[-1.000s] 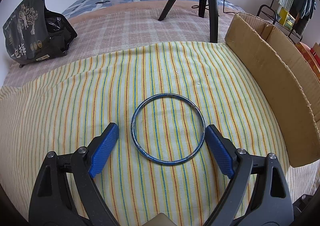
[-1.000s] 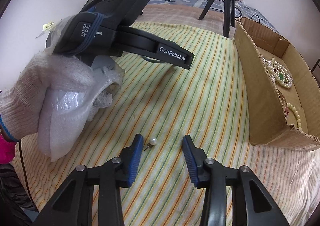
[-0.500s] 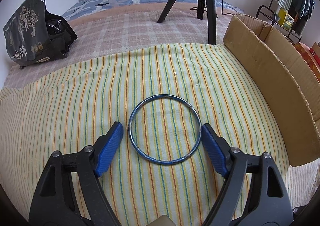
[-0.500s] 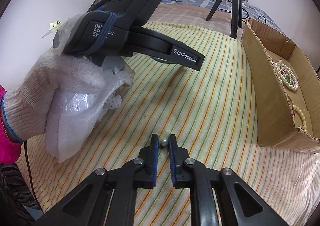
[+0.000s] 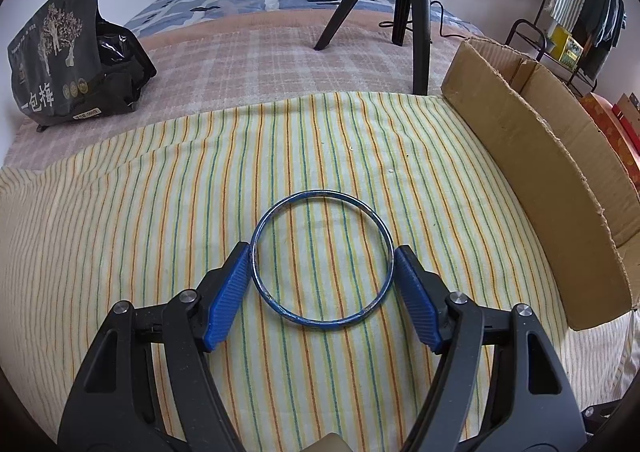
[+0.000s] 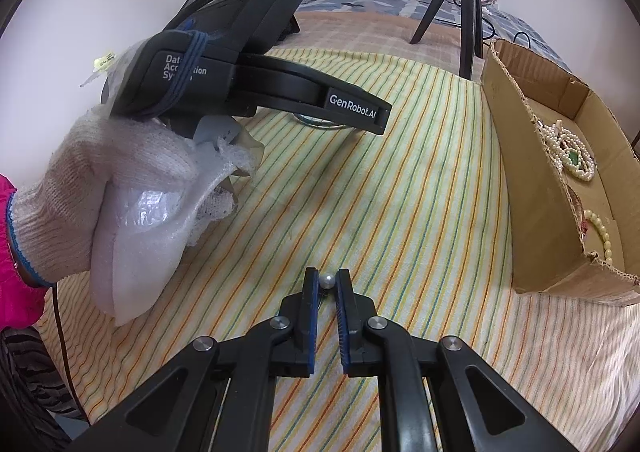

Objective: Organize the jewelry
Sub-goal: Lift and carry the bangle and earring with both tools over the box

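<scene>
My right gripper pinches a small round white pearl earring over the yellow striped cloth, near the brown cardboard box.

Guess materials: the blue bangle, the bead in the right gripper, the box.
Blue bangle: likely metal under blue enamel or paint; thin rigid hoop, coating worn to silvery patches.
Pearl stud pinched in the right gripper: glossy pearl or imitation; round, pale, with a highlight.
Box: matte brown corrugated cardboard; torn, ragged edges.
</scene>
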